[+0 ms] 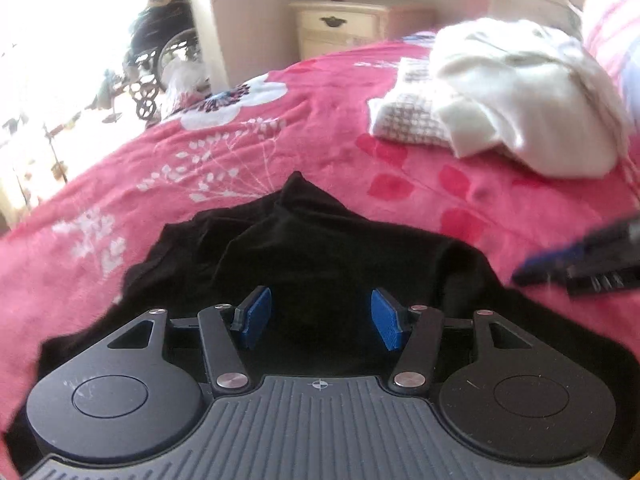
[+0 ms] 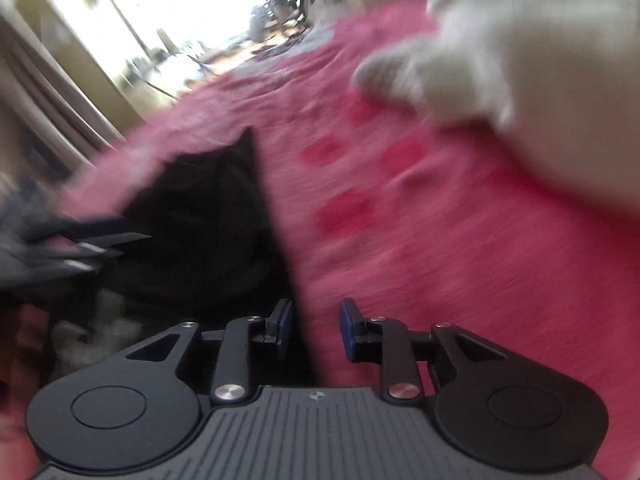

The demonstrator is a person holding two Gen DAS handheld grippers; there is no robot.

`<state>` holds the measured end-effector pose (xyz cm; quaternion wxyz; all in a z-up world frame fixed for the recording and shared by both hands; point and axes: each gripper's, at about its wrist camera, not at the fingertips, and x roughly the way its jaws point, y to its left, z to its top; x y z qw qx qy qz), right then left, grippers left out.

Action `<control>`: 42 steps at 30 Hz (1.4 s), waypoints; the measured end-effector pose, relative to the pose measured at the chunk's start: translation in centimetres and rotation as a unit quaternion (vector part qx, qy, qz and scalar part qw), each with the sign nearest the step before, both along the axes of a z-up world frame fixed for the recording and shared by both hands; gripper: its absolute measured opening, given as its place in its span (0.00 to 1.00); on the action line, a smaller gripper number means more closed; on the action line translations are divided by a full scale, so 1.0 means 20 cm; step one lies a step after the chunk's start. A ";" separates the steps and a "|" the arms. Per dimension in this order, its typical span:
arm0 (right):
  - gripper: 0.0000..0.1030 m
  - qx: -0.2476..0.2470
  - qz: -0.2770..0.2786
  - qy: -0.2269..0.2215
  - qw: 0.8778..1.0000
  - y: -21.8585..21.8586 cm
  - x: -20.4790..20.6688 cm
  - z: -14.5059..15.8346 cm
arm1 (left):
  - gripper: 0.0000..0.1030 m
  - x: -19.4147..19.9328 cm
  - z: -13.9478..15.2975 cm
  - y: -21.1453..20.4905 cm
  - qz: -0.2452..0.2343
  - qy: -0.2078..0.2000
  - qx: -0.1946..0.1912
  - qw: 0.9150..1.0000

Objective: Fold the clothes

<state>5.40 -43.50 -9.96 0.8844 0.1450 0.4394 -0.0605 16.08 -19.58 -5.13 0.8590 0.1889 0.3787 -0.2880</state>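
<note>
A black garment (image 1: 304, 248) lies crumpled on a pink floral bedspread (image 1: 200, 160). My left gripper (image 1: 320, 318) is open just above its near part, blue pads apart, holding nothing. My right gripper (image 2: 314, 330) is open and empty over the bedspread (image 2: 440, 260), at the right edge of the black garment (image 2: 208, 220). The right wrist view is motion-blurred. The right gripper shows blurred at the right edge of the left wrist view (image 1: 580, 260); the left gripper shows blurred at the left of the right wrist view (image 2: 60, 248).
A pile of white clothes (image 1: 520, 92) over a checked cloth (image 1: 408, 116) lies far right on the bed; it also shows in the right wrist view (image 2: 540, 60). A cream nightstand (image 1: 340, 26) stands behind the bed. A bright window with clutter is at the left.
</note>
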 end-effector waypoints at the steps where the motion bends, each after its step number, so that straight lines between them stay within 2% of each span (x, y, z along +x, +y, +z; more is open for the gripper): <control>1: 0.26 -0.007 -0.010 0.000 1.000 -0.02 -0.04 0.02 | 0.54 -0.03 0.03 0.02 -0.016 0.005 0.009 1.000; 4: 0.29 -0.009 -0.038 -0.001 0.999 -0.10 -0.16 0.09 | 0.55 -0.14 0.10 0.10 -0.072 0.035 0.038 0.996; 6: 0.29 -0.005 -0.026 -0.018 1.000 -0.10 -0.26 0.17 | 0.55 -0.25 0.11 0.15 -0.107 0.073 0.056 0.990; 10: 0.30 -0.001 0.060 -0.061 0.996 0.05 -0.47 0.33 | 0.55 -0.51 0.09 0.26 -0.158 0.180 0.056 0.969; 12: 0.43 0.007 0.109 -0.062 0.992 0.17 -0.57 0.36 | 0.55 -0.63 0.05 0.29 -0.169 0.211 0.036 0.962; 13: 0.44 0.008 0.134 -0.056 0.989 0.24 -0.62 0.36 | 0.55 -0.69 0.03 0.30 -0.172 0.223 0.022 0.959; 15: 0.49 0.010 0.183 -0.044 0.982 0.37 -0.74 0.35 | 0.55 -0.82 -0.01 0.31 -0.184 0.232 0.006 0.955; 18: 0.49 -0.022 0.256 -0.008 0.966 0.57 -0.88 0.29 | 0.55 -1.01 -0.03 0.34 -0.218 0.206 0.006 0.954; 20: 0.49 -0.039 0.271 0.007 0.962 0.63 -0.92 0.26 | 0.55 -1.12 -0.04 0.36 -0.233 0.189 0.016 0.954; 22: 0.49 -0.044 0.276 0.019 0.960 0.68 -0.95 0.22 | 0.55 -1.20 -0.07 0.40 -0.237 0.203 0.026 0.950; 24: 0.49 -0.040 0.311 0.011 0.949 0.74 -0.94 0.21 | 0.55 -1.25 -0.11 0.45 -0.235 0.232 0.039 0.943; 26: 0.49 -0.015 0.356 -0.001 0.934 0.84 -0.91 0.21 | 0.55 -1.30 -0.16 0.52 -0.230 0.246 0.065 0.939; 28: 0.49 0.054 0.365 0.013 0.930 0.89 -0.84 0.19 | 0.55 -1.35 -0.18 0.58 -0.227 0.228 0.083 0.943; 31: 0.49 0.164 0.329 0.064 0.928 0.92 -0.74 0.09 | 0.55 -1.40 -0.17 0.64 -0.220 0.186 0.090 0.953; 33: 0.47 0.192 0.305 0.091 0.928 0.94 -0.73 0.02 | 0.55 -1.41 -0.16 0.66 -0.215 0.155 0.084 0.961; 35: 0.39 0.213 0.273 0.105 0.932 0.94 -0.71 -0.04 | 0.55 -1.39 -0.15 0.65 -0.209 0.135 0.078 0.965; 36: 0.30 0.237 0.257 0.109 0.930 0.93 -0.69 -0.07 | 0.55 -1.38 -0.15 0.65 -0.206 0.125 0.075 0.968; 37: 0.25 0.268 0.241 0.115 0.926 0.91 -0.68 -0.09 | 0.55 -1.37 -0.15 0.63 -0.205 0.120 0.074 0.969; 38: 0.15 0.300 0.225 0.120 0.919 0.89 -0.66 -0.11 | 0.55 -1.35 -0.14 0.61 -0.202 0.116 0.073 0.970; 40: 0.11 0.369 0.190 0.122 0.901 0.85 -0.62 -0.13 | 0.55 -1.32 -0.12 0.61 -0.197 0.111 0.066 0.972; 42: 0.11 0.452 0.147 0.102 0.874 0.79 -0.57 -0.14 | 0.55 -1.28 -0.08 0.62 -0.189 0.102 0.057 0.975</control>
